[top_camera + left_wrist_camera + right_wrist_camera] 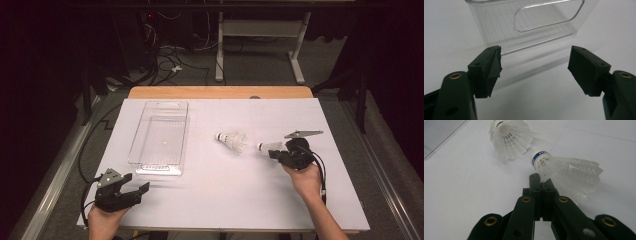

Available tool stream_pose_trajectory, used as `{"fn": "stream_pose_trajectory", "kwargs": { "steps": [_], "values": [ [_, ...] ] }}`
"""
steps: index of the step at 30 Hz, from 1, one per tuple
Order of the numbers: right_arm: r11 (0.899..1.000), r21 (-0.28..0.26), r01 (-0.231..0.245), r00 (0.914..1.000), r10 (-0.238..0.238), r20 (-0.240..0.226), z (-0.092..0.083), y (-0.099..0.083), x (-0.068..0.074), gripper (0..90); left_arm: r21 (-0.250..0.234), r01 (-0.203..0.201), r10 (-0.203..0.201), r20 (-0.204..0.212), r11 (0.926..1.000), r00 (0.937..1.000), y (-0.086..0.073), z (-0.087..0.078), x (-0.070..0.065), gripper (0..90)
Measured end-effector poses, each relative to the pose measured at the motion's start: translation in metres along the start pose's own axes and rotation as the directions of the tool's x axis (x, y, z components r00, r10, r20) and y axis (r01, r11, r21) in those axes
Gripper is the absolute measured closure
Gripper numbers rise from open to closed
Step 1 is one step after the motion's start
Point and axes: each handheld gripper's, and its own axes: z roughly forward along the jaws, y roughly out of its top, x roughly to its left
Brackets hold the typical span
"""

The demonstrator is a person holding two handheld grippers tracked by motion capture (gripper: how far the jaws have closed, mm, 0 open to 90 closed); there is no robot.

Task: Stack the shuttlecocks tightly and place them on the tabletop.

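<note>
Wide-open hand-held gripper [535, 67] facing clear plastic bin [529, 22]

Your high view was lit from overhead: the white desk [220, 195] glowed evenly while the floor and room behind sank into near black. That picture was soft and slightly grainy. In your left gripper view the near tongs [534, 67] were blurred, and the clear bin [529, 22] cast pale streaked shadows. In your right gripper view the shuttlecock [564, 172] feathers bloomed white, nearly overexposed.
</note>
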Motion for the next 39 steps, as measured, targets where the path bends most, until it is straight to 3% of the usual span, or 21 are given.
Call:
{"fn": "stream_pose_trajectory", "kwargs": {
  "steps": [39],
  "values": [
    [0.999, -0.001, 0.035, 0.9979, -0.035, -0.055, 0.018, 0.010, 0.022, 90.0, -0.001, 0.004, -0.004, 0.002, 1.0000, 1.0000, 0.000, 0.000, 0.001, 27.6]
  ]
}}
